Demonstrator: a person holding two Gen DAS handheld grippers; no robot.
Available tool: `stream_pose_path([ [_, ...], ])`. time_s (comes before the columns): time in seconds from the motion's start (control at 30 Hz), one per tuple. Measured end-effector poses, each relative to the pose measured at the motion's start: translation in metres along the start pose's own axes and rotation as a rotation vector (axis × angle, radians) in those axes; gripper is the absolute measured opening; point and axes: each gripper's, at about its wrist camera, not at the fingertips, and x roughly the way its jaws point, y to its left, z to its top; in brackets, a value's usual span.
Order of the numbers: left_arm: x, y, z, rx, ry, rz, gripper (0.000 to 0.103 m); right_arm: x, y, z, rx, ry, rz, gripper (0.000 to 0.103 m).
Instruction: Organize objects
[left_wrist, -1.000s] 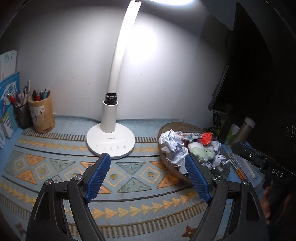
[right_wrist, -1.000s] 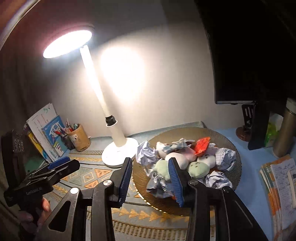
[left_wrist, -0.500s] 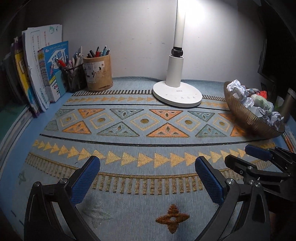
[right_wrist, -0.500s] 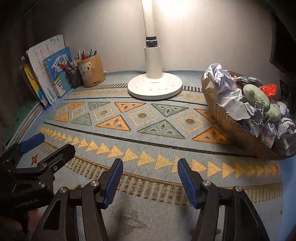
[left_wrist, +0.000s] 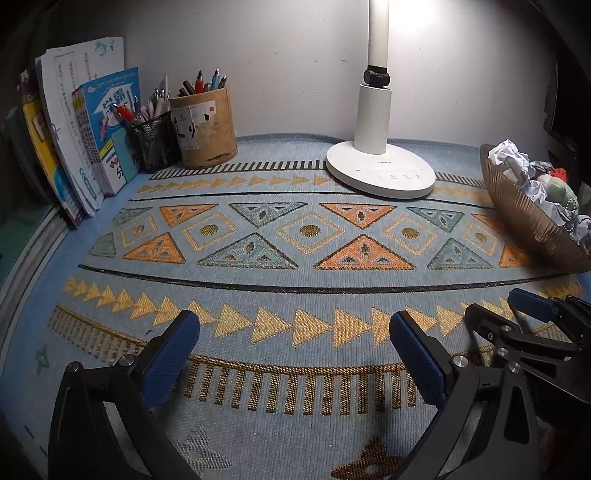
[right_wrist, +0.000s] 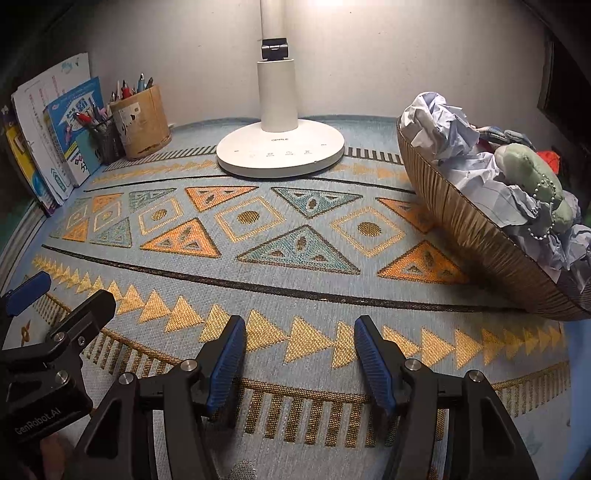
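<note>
A brown ribbed bowl (right_wrist: 480, 251) stands at the right on a patterned mat (right_wrist: 295, 236). It holds crumpled paper (right_wrist: 436, 122), a green plush toy (right_wrist: 532, 173) and a red item (right_wrist: 550, 158). The bowl also shows at the right edge of the left wrist view (left_wrist: 524, 218). My left gripper (left_wrist: 293, 332) is open and empty, low over the mat's near part. My right gripper (right_wrist: 299, 339) is open and empty, left of and nearer than the bowl. Each gripper shows in the other's view: the right one (left_wrist: 517, 314), the left one (right_wrist: 59, 291).
A white desk lamp base (right_wrist: 280, 151) stands at the back middle. A wooden pen holder (left_wrist: 203, 125) and a black mesh pen cup (left_wrist: 151, 140) stand at the back left, with upright books (left_wrist: 74, 136) beside them. A wall runs behind.
Both grippers dropped from above the bowl to low over the mat's near edge and drew back toward me. Both stayed open and empty.
</note>
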Motion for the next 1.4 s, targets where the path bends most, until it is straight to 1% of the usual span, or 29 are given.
stream_pose_path([
  [0.07,0.008,-0.004,0.000,0.021,0.040,0.028,0.102,0.002,-0.001,0.001,0.002,0.002,-0.008,0.060],
  [0.2,0.016,-0.004,-0.001,0.023,0.089,0.044,0.102,0.002,-0.001,0.001,-0.001,0.000,-0.014,0.061],
  [0.3,0.021,-0.001,-0.002,0.012,0.124,0.041,0.103,0.002,0.000,0.000,-0.002,-0.003,-0.015,0.061],
  [0.33,0.022,0.001,-0.001,0.000,0.127,0.029,0.103,0.003,-0.001,0.000,0.001,-0.002,-0.015,0.063],
  [0.4,0.024,0.005,-0.001,-0.023,0.141,0.004,0.103,0.004,0.001,0.001,-0.005,0.005,-0.008,0.072],
  [0.43,0.026,0.008,-0.001,-0.044,0.150,-0.013,0.103,0.005,0.002,0.001,-0.010,0.009,-0.021,0.076],
  [0.47,0.028,0.011,-0.001,-0.065,0.155,-0.027,0.103,0.006,0.002,0.002,-0.003,0.012,-0.040,0.084],
  [0.5,0.029,0.011,0.000,-0.065,0.159,-0.017,0.103,0.009,0.000,0.002,0.011,0.025,-0.044,0.092],
  [0.57,0.030,0.010,0.001,-0.064,0.156,-0.012,0.103,0.014,-0.006,0.004,0.035,0.053,-0.029,0.103],
  [0.77,0.031,0.009,0.002,-0.065,0.155,-0.012,0.103,0.014,-0.004,0.002,0.027,0.043,-0.039,0.103],
  [0.9,0.031,0.011,0.002,-0.060,0.147,-0.016,0.103,0.010,-0.005,-0.004,-0.003,0.010,-0.015,0.103],
  [1.4,0.030,0.011,0.002,-0.056,0.141,-0.020,0.103,0.012,-0.003,-0.003,-0.005,0.013,-0.018,0.103],
])
